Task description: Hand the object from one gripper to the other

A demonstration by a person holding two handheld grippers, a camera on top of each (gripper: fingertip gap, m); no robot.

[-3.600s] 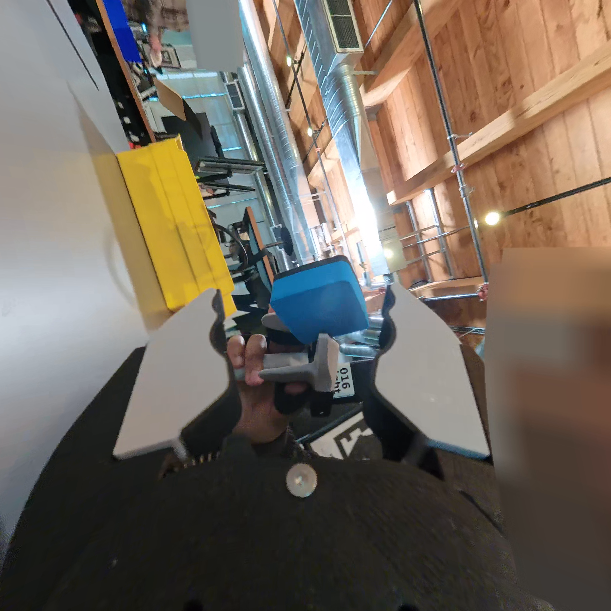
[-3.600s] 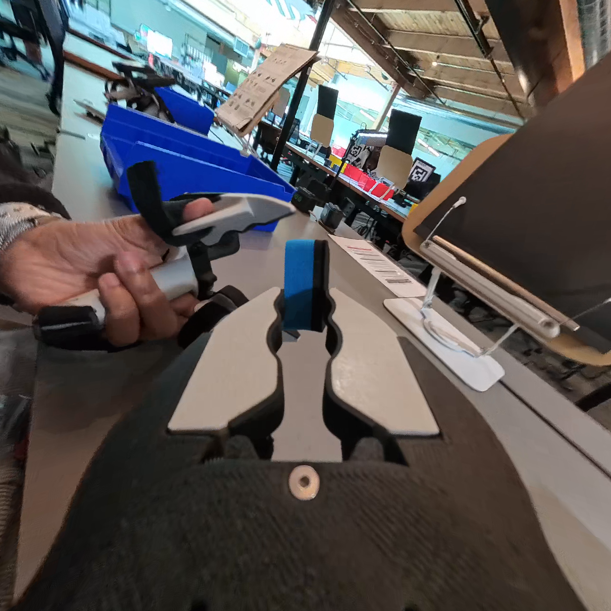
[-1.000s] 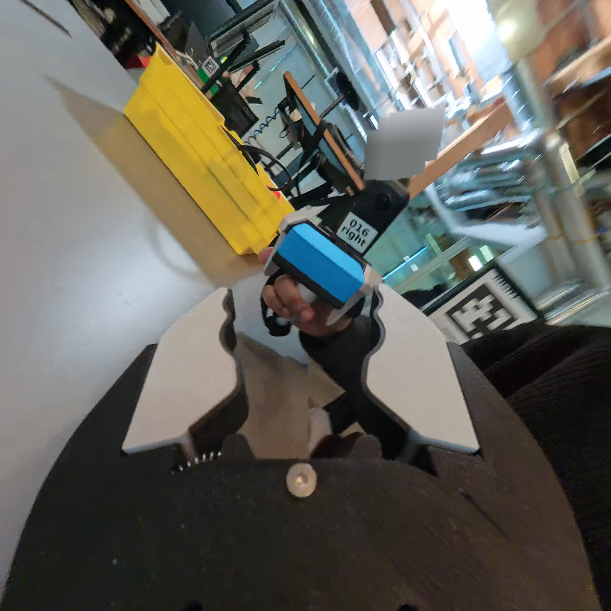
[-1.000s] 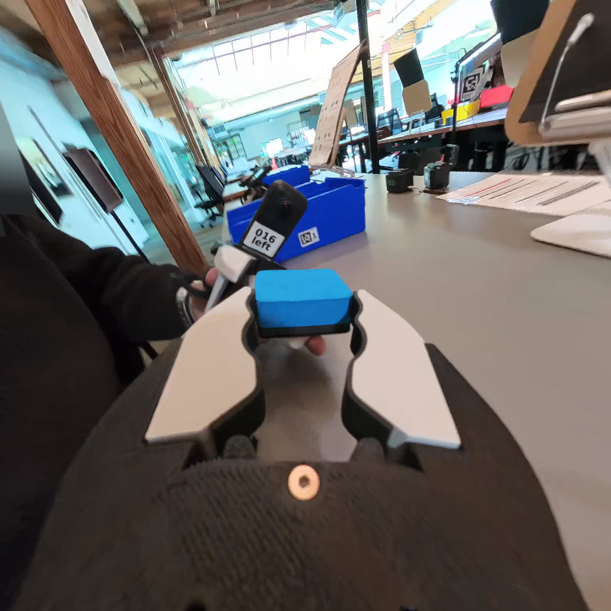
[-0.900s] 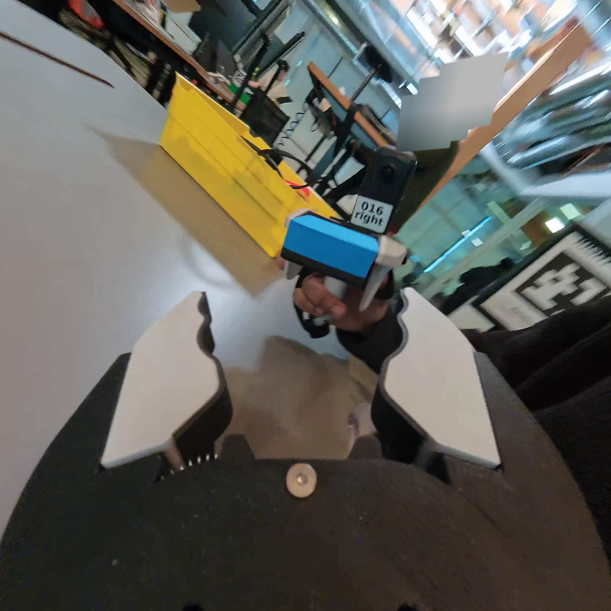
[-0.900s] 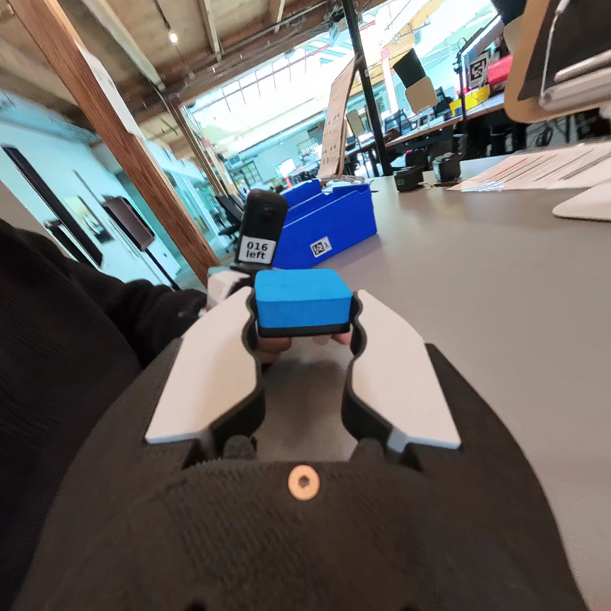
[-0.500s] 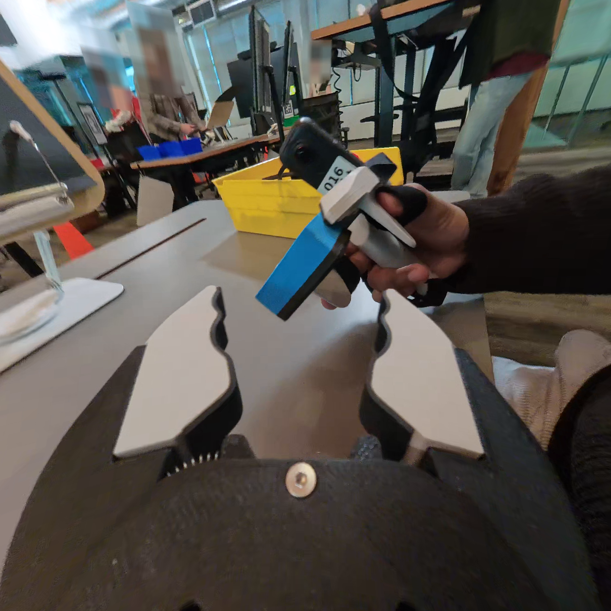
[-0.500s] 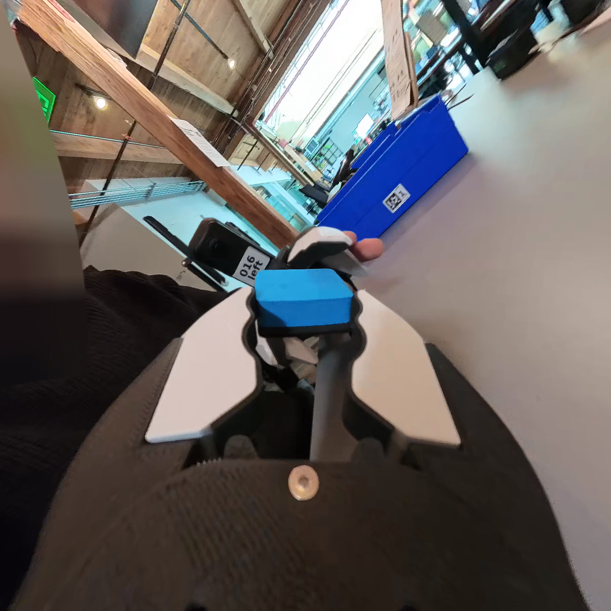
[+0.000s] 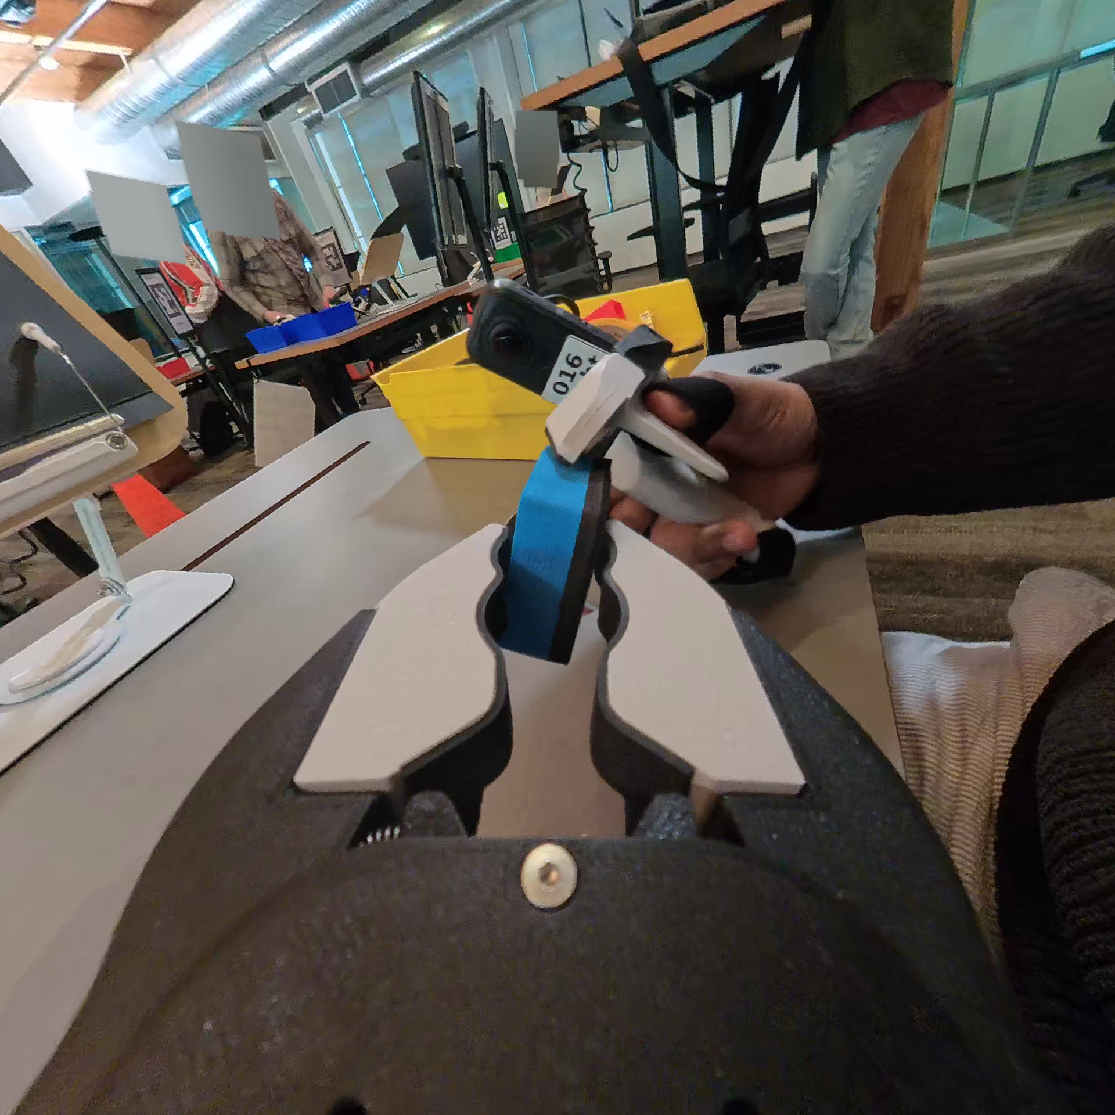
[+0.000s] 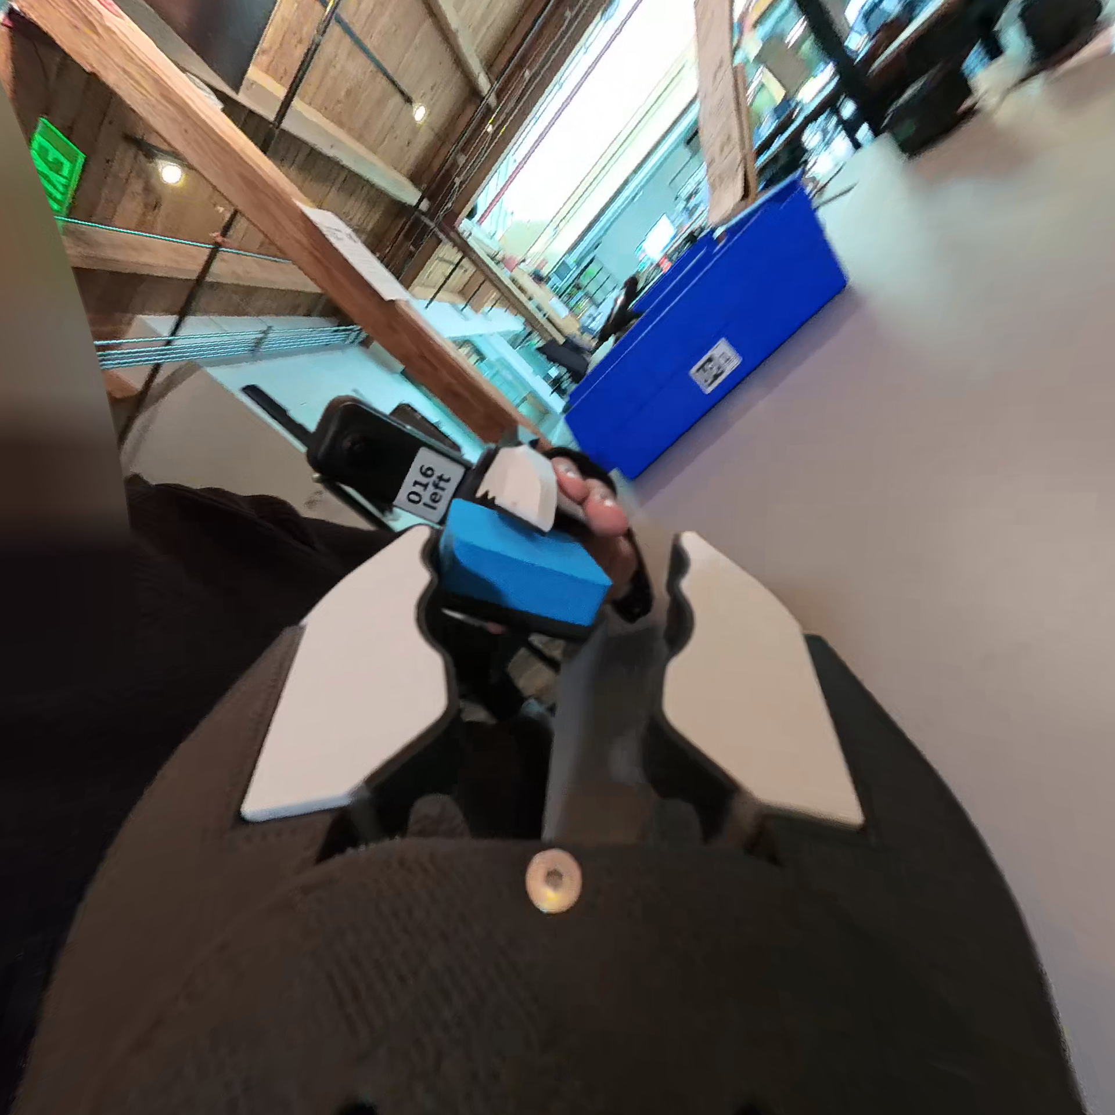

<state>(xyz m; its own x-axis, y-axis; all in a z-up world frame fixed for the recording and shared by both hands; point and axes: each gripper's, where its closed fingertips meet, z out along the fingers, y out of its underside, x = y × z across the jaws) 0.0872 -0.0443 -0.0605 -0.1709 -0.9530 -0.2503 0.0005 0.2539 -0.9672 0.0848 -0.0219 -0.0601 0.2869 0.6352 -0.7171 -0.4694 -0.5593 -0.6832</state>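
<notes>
The blue block (image 9: 546, 570) is clamped between the left gripper (image 9: 550, 543) fingers, above the table (image 9: 253, 543). The right gripper (image 10: 552, 546) is spread apart around it. Behind are seen a yellow bin (image 9: 464, 398) and a blue bin (image 10: 712, 356).

I'm seeing daylight blowing out the windows (image 10: 579, 151) above the blue bin (image 10: 712, 356), whose edges are smearing with motion blur. Beside the yellow bin (image 9: 482, 404) everything is staying crisp, though wide-angle distortion is bending the frame edges.
</notes>
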